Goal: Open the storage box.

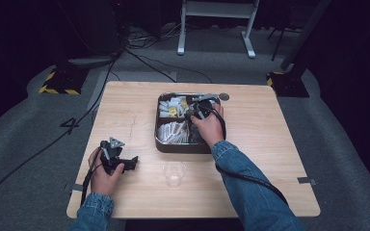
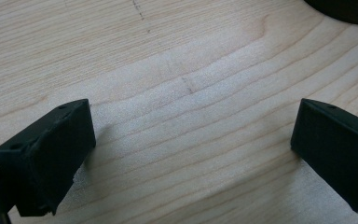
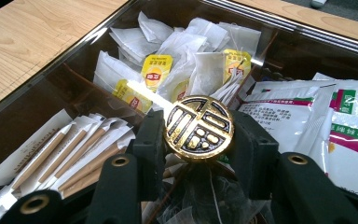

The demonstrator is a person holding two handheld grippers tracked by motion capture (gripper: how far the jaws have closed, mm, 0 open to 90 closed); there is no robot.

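The right gripper (image 3: 198, 135) sits over the dark, glass-lidded metal tray (image 1: 160, 144) at the far middle of the pale wooden worktop (image 1: 270, 159). Its black fingers (image 3: 150, 140) are partly closed and press on either side of a round gold-and-black knob (image 3: 198, 128) with an ornamental cut-out pattern, which stands on the clear lid. In the high view the right hand (image 1: 208, 126) rests over the tray's right half, with the denim sleeve (image 1: 250, 192) running back to the near edge.

Through the glass, the right gripper view shows white tea bags with yellow tags (image 3: 157, 70) in the far compartment, paper-wrapped brown stirring sticks (image 3: 70, 149) in the compartment on the left, and white sachets with green and pink print (image 3: 345, 126) on the right. What lies directly under the knob is blurred, possibly more clear wrappers.

The left gripper (image 1: 118, 159) lies low near the worktop's near left part, held by the left hand (image 1: 103, 175), well apart from the tray. In its own view its fingers (image 2: 51, 158) stand wide apart with nothing but bare wood between them.

A small clear plastic cup (image 1: 174, 173) stands on the worktop just in front of the tray, between the two arms. A small round dark disc (image 1: 224, 96) lies by the tray's far right corner.
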